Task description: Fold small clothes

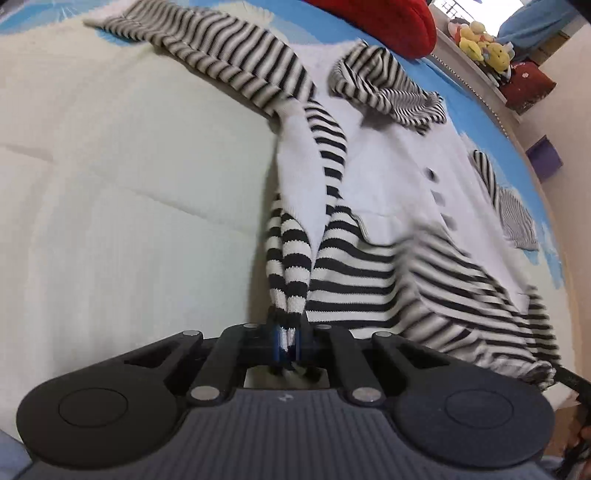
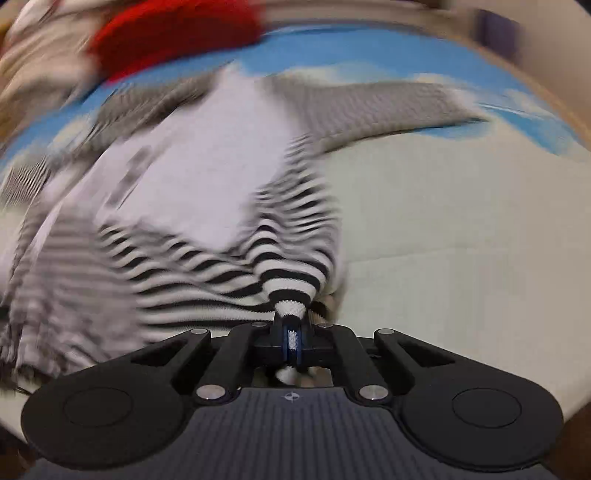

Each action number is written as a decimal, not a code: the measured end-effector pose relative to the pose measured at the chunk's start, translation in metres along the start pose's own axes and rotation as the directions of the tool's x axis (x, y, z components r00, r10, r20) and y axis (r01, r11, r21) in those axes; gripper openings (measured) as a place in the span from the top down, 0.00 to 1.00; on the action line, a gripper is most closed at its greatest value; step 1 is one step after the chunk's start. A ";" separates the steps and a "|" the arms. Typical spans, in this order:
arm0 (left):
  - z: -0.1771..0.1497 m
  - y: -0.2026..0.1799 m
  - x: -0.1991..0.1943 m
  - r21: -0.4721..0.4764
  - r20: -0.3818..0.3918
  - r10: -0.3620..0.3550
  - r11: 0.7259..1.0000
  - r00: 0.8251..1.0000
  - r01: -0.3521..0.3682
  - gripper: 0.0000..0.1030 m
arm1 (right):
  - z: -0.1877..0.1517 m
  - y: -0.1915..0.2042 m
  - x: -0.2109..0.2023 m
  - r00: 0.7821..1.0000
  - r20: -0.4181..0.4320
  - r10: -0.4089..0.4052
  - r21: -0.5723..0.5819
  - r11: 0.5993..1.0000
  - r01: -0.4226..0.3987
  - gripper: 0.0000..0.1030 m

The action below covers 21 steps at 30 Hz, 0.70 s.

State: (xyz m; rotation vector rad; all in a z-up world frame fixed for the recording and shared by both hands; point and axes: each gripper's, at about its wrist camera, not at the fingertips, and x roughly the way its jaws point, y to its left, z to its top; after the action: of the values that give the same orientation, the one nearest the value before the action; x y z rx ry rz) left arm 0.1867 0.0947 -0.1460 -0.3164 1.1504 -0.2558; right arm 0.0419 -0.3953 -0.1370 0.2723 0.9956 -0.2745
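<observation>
Two grippers | left gripper (image 1: 287, 338), right gripper (image 2: 293, 338) each clamp hem of striped cardigan (image 1: 388, 206) | white body, striped sleeves

Black two-finger right gripper (image 2: 293, 341) at lower centre, pinched tight on bunched hem of black-and-white striped knit garment (image 2: 207, 206); blurred, spread toward upper left over pale cream quilted bedcover (image 2: 461, 240); red cushion (image 2: 177, 33) at top
</observation>
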 end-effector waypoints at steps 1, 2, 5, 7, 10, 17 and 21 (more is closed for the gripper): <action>-0.001 0.004 0.000 -0.010 -0.018 -0.027 1.000 0.999 0.027 0.92 | -0.005 -0.013 0.006 0.999 -0.029 -0.021 0.008 1.000 0.021 0.97; -0.003 0.005 0.002 -0.011 -0.028 -0.023 1.000 0.999 0.023 0.92 | -0.009 -0.026 0.016 0.997 -0.080 0.006 0.044 0.999 -0.002 0.97; -0.007 0.001 0.000 -0.016 0.001 0.021 1.000 1.000 -0.021 0.67 | -0.016 -0.029 0.025 0.997 -0.074 0.003 0.098 0.995 0.004 0.97; -0.008 -0.001 -0.003 -0.036 0.009 0.015 0.999 1.000 -0.014 0.32 | -0.017 -0.027 0.024 0.998 -0.059 -0.007 0.120 0.993 0.014 0.88; -0.012 -0.006 -0.005 -0.063 -0.026 -0.012 0.998 1.000 0.010 0.06 | -0.017 -0.034 0.022 0.990 -0.088 0.111 0.278 0.957 -0.082 0.45; -0.036 -0.037 -0.004 0.122 -0.130 -0.067 0.989 0.989 0.083 0.87 | -0.044 0.011 0.000 0.970 -0.166 0.175 0.044 0.984 -0.170 0.90; -0.040 -0.023 -0.036 0.159 -0.108 -0.071 0.983 0.992 0.087 0.91 | -0.047 0.004 -0.038 0.977 -0.125 0.174 -0.030 0.983 -0.179 0.94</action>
State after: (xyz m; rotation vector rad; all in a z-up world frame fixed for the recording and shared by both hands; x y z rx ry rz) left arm 0.1351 0.0821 -0.1218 -0.2057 1.2107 -0.4384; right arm -0.0131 -0.3716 -0.1282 0.3410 1.0889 -0.0756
